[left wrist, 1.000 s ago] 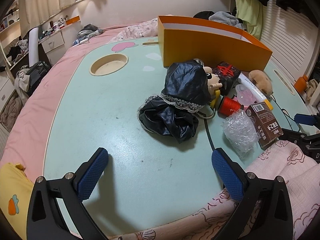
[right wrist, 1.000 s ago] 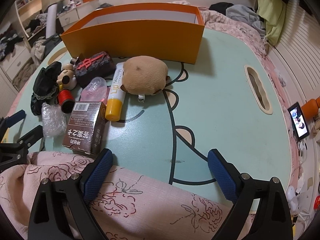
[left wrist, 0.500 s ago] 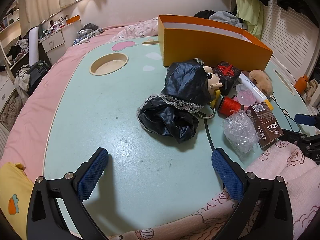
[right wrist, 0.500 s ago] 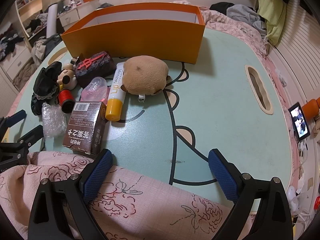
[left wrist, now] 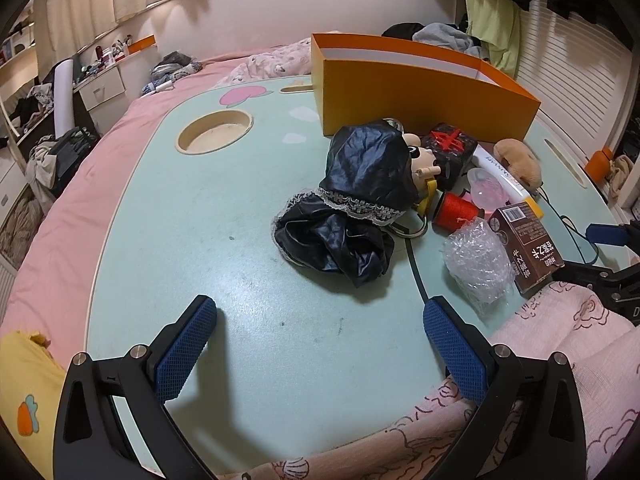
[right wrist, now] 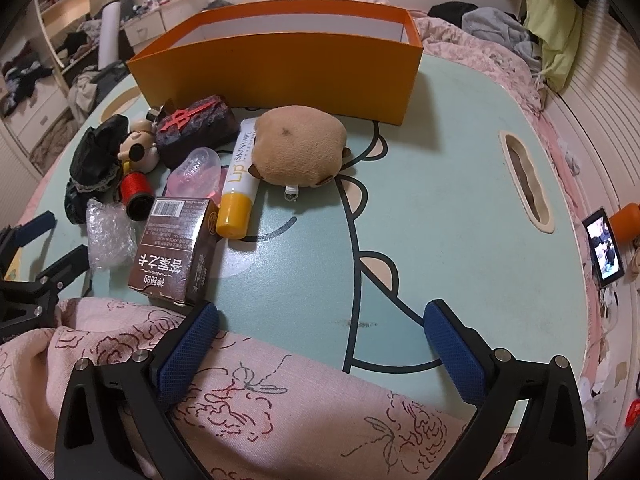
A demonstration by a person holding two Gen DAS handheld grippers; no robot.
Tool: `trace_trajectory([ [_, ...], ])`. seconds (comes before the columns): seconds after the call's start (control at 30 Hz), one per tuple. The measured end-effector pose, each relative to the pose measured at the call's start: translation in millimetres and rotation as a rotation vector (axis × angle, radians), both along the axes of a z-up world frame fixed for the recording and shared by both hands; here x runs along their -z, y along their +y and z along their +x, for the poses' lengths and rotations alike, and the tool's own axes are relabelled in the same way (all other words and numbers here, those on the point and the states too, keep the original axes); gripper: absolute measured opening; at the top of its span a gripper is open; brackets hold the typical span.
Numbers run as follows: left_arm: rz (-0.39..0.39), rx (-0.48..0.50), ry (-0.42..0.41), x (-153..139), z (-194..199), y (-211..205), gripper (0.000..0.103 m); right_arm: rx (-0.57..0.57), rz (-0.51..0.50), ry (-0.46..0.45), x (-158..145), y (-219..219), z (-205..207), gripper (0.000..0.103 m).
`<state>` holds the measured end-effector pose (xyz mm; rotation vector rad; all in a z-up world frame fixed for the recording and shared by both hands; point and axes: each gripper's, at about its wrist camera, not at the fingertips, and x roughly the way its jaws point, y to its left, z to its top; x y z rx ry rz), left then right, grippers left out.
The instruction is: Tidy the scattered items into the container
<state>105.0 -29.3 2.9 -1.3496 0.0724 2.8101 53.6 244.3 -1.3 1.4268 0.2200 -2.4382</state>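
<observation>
An orange box (left wrist: 420, 92) (right wrist: 280, 68) stands open at the back of the pale green table (left wrist: 200, 240). In front of it lie a doll in a black dress (left wrist: 360, 196) (right wrist: 100, 156), a dark pouch with a red cross (right wrist: 196, 128), a red thread spool (left wrist: 456, 212) (right wrist: 136, 190), a pink clear case (right wrist: 196, 172), a lip balm tube (right wrist: 238, 184), a brown plush (right wrist: 300, 150), a brown carton (right wrist: 176, 250) (left wrist: 528, 248) and a wad of bubble wrap (left wrist: 478, 260) (right wrist: 108, 236). My left gripper (left wrist: 316, 320) is open and empty, short of the doll. My right gripper (right wrist: 320, 332) is open and empty, near the carton.
A pink floral cloth (right wrist: 240, 400) covers the table's near edge. A round cup recess (left wrist: 216, 132) sits at the table's far left and an oblong slot (right wrist: 526, 182) at its right. A small phone screen (right wrist: 604, 248) stands off the right edge. Bedding and clothes lie behind.
Both grippers have barely shifted; nothing on the table has moved.
</observation>
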Motion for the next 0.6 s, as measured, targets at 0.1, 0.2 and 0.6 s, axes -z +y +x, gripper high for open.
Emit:
trace_trajectory([
  [0.1,0.0,-0.001,0.001,0,0,0,0.103,-0.006,-0.001,0.005,0,1,0,0.103],
  [0.2,-0.001,-0.005,0.0,0,0,1,0.103,-0.009,-0.004,0.008,1,2,-1,0.103],
  [0.6,0.072,0.023,0.26,-46,16,-16,0.101,0.001,-0.014,0.014,1,6,-2,0.103],
])
